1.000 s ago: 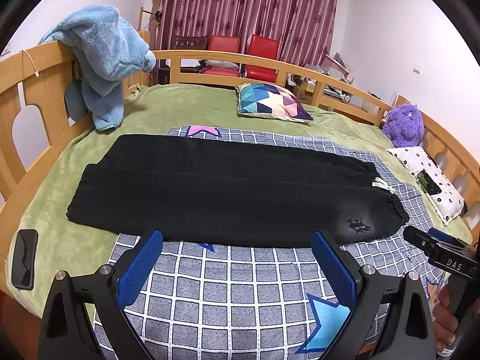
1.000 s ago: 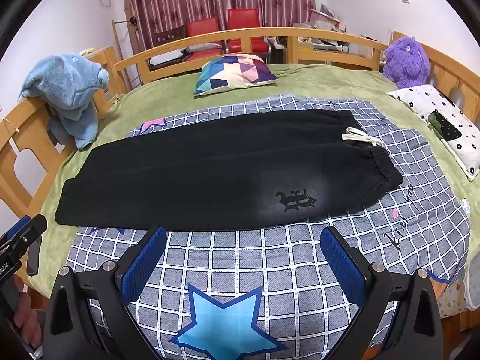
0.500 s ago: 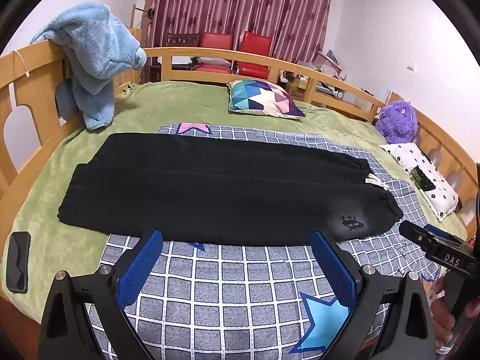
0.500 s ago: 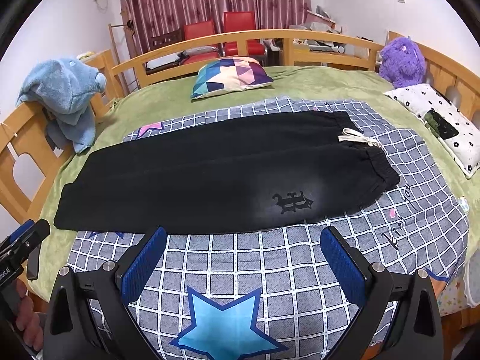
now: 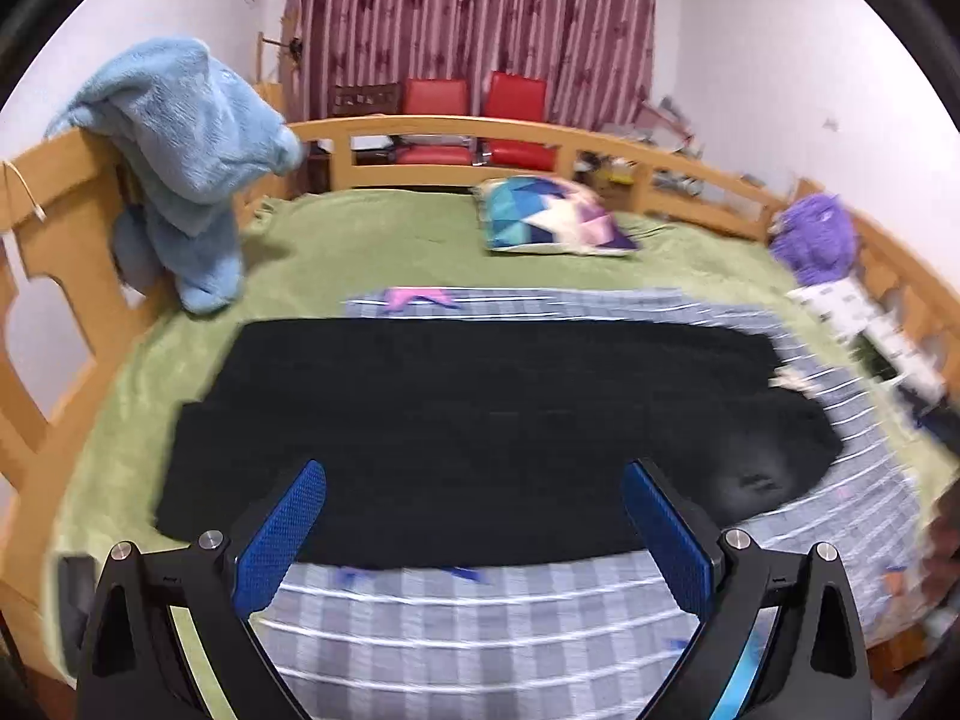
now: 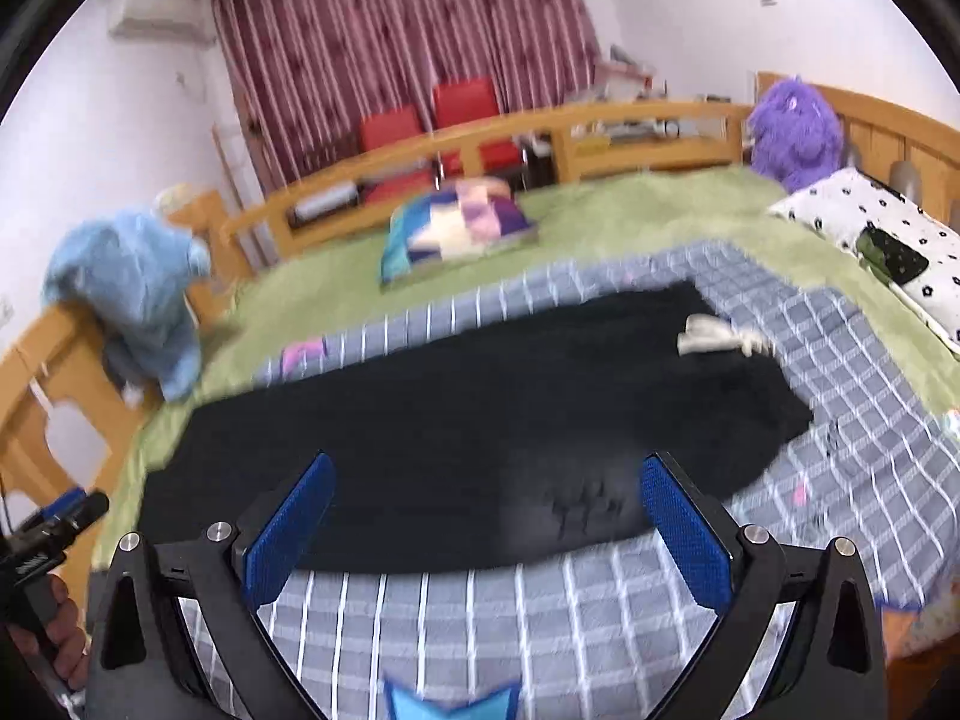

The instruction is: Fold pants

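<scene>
Black pants [image 5: 480,420] lie flat on a grey checked sheet [image 5: 480,618] on the bed, legs to the left, waistband with a white drawstring [image 6: 720,339] to the right. They also show in the right wrist view [image 6: 468,432]. My left gripper [image 5: 474,516] is open and empty, over the pants' near edge, toward the leg end. My right gripper [image 6: 486,516] is open and empty, over the near edge close to the printed logo [image 6: 585,510]. Both views are motion blurred.
A green blanket [image 5: 360,240] covers the bed inside a wooden rail [image 5: 456,126]. A blue plush towel [image 5: 186,168] hangs on the left rail. A patterned pillow [image 5: 552,222], a purple plush toy [image 6: 792,126] and a spotted pillow [image 6: 870,234] lie beyond the pants.
Both grippers have moved forward and closer to the pants, which now fill more of each view. Both stay open. The pants have not moved.
</scene>
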The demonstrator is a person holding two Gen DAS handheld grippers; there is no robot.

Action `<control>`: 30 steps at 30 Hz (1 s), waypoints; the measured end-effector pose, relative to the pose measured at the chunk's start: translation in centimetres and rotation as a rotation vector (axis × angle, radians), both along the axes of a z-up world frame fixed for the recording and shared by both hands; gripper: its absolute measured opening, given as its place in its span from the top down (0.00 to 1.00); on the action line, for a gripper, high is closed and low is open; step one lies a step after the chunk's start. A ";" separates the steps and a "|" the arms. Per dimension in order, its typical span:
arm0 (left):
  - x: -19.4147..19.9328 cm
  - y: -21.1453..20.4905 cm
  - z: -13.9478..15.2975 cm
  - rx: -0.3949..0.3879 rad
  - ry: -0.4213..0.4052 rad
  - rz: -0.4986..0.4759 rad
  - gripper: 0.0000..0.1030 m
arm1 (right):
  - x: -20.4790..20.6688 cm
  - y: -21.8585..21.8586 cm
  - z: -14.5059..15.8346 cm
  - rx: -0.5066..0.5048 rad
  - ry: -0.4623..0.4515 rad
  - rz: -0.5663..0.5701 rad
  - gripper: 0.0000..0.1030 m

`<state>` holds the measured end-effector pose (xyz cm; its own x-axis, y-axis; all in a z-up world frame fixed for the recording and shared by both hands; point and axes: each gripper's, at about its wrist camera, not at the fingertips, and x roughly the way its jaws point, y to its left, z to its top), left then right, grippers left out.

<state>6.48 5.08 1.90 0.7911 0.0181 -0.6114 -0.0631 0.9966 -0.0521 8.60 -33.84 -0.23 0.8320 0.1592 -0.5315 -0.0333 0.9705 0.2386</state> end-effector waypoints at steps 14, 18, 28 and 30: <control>0.8 10.5 -15.8 -0.339 0.180 0.223 0.26 | 4.9 -9.6 -14.1 -0.049 0.278 -0.120 0.35; 1.8 10.7 -18.9 -0.431 0.207 0.221 0.27 | 4.9 -10.7 -17.0 -0.002 0.286 -0.115 0.35; 4.1 12.3 -21.3 -0.453 0.153 0.287 0.34 | 6.0 -11.7 -20.4 0.182 0.300 -0.098 0.30; 4.8 12.9 -21.4 -0.460 0.150 0.316 0.40 | 6.4 -12.3 -20.3 0.228 0.275 -0.117 0.29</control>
<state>11.26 18.00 -19.45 0.6948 -0.0547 -0.7171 -0.3943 0.8050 -0.4434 14.97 -46.19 -20.52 0.6823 0.2119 -0.6996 0.1701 0.8848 0.4339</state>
